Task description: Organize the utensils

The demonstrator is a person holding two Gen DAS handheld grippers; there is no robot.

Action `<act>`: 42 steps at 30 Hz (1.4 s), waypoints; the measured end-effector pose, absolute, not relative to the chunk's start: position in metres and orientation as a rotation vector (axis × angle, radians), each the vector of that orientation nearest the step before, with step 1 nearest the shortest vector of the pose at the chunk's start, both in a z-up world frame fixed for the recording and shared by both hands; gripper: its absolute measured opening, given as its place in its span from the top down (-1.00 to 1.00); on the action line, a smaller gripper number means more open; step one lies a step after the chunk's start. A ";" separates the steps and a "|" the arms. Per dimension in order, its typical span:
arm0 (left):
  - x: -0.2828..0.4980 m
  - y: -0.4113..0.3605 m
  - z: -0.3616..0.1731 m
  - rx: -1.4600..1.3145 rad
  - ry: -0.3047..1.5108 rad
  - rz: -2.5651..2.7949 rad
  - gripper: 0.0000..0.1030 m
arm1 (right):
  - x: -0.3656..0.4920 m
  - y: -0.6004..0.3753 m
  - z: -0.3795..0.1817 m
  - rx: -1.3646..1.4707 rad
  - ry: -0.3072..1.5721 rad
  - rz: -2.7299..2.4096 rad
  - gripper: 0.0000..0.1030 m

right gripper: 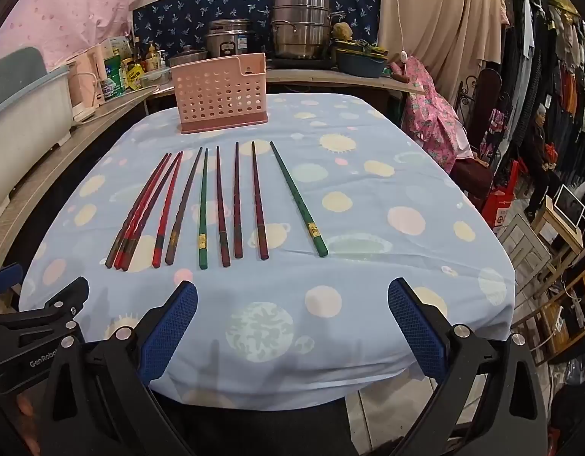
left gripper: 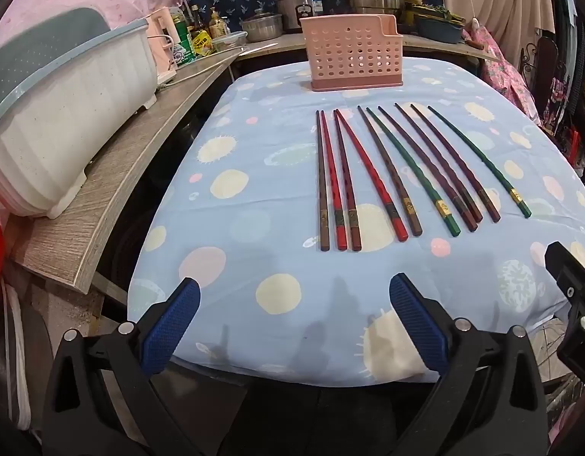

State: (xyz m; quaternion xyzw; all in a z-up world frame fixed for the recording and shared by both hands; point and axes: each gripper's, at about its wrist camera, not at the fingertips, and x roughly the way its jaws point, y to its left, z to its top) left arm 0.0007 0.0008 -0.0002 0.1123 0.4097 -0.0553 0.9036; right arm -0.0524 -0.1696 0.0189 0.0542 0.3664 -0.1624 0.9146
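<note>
Chopsticks [left gripper: 402, 174] lay in a row ahead of both wide, empty jaws, short of the pink holder [left gripper: 353, 53]. Left gripper [left gripper: 294, 300]: its nearest sticks touched, so a pinch might lift two. Right gripper [right gripper: 292, 300]: thin sticks could slip. Nothing blocked either.

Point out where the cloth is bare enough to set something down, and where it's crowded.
Free: the near strip between the chopsticks and both open grippers, left and right; the cloth right of the outer green chopstick. A narrower bare band lies before the basket. Crowded: the chopstick row, tightest at its left.
</note>
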 end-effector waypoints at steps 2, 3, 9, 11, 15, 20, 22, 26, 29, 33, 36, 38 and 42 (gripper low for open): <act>0.000 0.001 0.000 0.234 0.842 -0.115 -0.84 | -0.052 -0.169 0.019 0.108 0.756 -0.337 -0.87; 0.000 0.000 0.001 0.238 0.839 -0.111 -0.84 | -0.052 -0.169 0.019 0.108 0.755 -0.337 -0.87; 0.000 0.002 -0.002 0.234 0.841 -0.115 -0.84 | -0.052 -0.169 0.019 0.105 0.752 -0.339 -0.87; 0.003 0.002 -0.002 0.230 0.849 -0.114 -0.84 | -0.051 -0.169 0.019 0.105 0.752 -0.340 -0.87; 0.004 0.003 -0.002 0.228 0.852 -0.111 -0.84 | -0.055 -0.169 0.021 0.104 0.751 -0.339 -0.87; 0.002 0.003 -0.002 0.227 0.849 -0.111 -0.84 | -0.056 -0.171 0.023 0.101 0.752 -0.339 -0.87; 0.002 0.003 -0.003 0.226 0.849 -0.112 -0.84 | -0.057 -0.170 0.023 0.100 0.752 -0.340 -0.87; 0.002 0.003 -0.003 0.225 0.849 -0.111 -0.84 | -0.056 -0.168 0.022 0.099 0.750 -0.342 -0.87; 0.002 0.004 -0.003 0.225 0.848 -0.111 -0.84 | -0.056 -0.168 0.022 0.097 0.749 -0.343 -0.87; 0.002 0.004 -0.003 0.225 0.849 -0.111 -0.84 | -0.054 -0.168 0.022 0.097 0.748 -0.345 -0.87; 0.002 0.005 -0.002 0.224 0.847 -0.110 -0.84 | -0.054 -0.167 0.022 0.097 0.747 -0.345 -0.87; 0.002 0.005 -0.001 0.224 0.845 -0.106 -0.84 | -0.054 -0.166 0.022 0.096 0.747 -0.345 -0.87; 0.002 0.006 -0.001 0.223 0.843 -0.103 -0.84 | -0.054 -0.166 0.022 0.094 0.746 -0.345 -0.87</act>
